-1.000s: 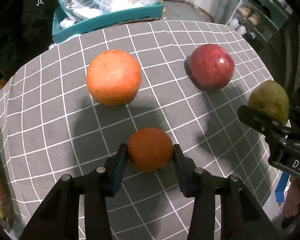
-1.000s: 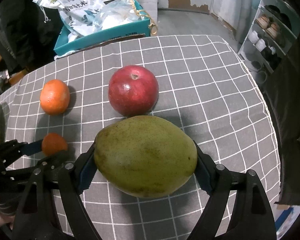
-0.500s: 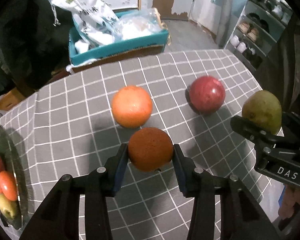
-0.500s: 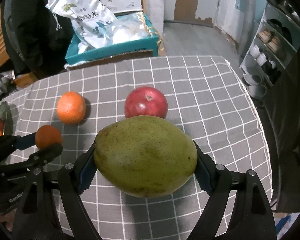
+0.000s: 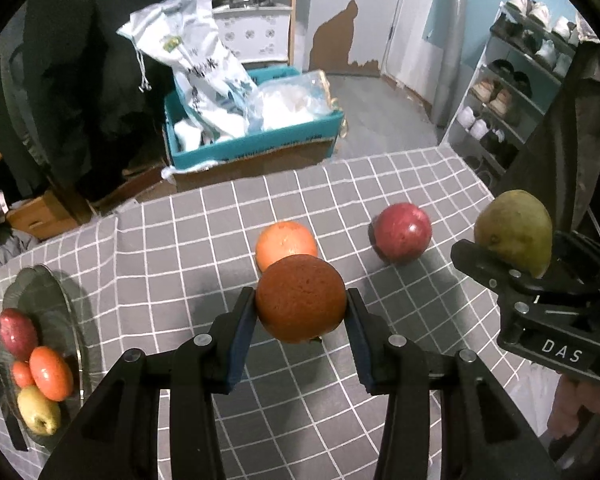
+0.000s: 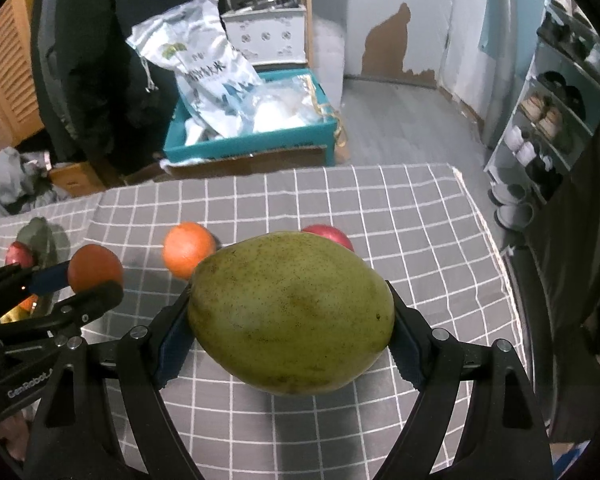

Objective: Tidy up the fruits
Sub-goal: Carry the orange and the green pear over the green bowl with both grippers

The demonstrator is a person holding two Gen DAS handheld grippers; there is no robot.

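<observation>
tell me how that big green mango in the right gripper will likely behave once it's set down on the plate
The mango looks smooth, rounded and egg-shaped, so it may roll or rock. It fills the right gripper, suggesting it's fairly heavy. The plate already holds fruit, so it could nudge them.

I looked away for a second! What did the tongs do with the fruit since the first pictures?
Both tongs lifted their fruit up off the checkered tablecloth: the left tongs raised the small orange, the right tongs raised the green mango. Nothing was grabbed or dropped. The big orange, red apple and fruit plate stayed put.
</observation>
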